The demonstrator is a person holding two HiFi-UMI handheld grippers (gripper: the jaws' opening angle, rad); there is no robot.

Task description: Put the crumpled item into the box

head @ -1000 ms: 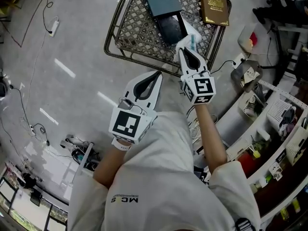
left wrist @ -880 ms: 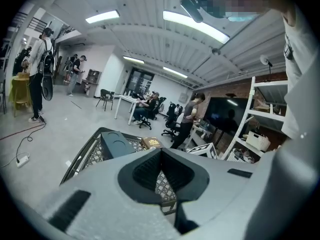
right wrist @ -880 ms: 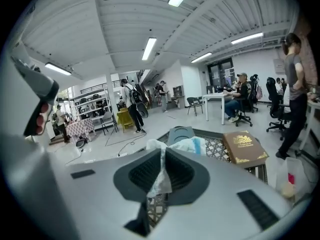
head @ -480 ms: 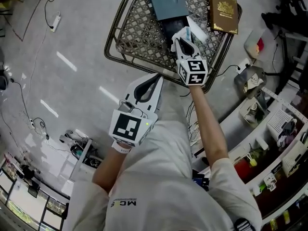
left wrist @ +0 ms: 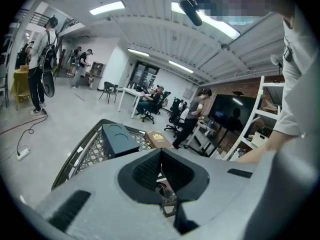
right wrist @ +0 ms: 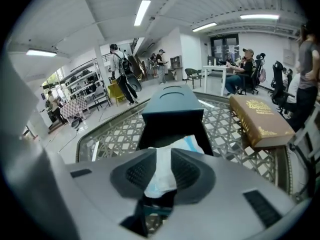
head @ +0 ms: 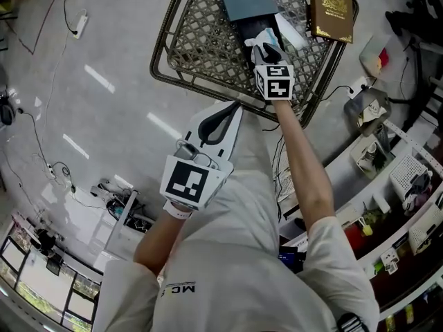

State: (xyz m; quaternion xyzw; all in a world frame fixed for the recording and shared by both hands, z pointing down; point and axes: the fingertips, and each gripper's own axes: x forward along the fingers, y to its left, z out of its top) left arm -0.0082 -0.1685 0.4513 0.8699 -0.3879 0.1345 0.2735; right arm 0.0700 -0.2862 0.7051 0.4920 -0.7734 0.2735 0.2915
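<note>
A crumpled white-and-blue wad (right wrist: 160,178) is clamped by the right gripper (right wrist: 161,159) over the open dark rectangular box (right wrist: 170,125); the left gripper (left wrist: 161,165) is held clenched, empty

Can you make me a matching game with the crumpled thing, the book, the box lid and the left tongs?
Things:
1. crumpled white item
2. book
3. teal lid
4. left tongs

Clues:
A. brown with gold print
B. shut, holding nothing
C. pinched in the right tongs above the open box
D. lying just behind the open box

Pairs: 1-C, 2-A, 3-D, 4-B
</note>
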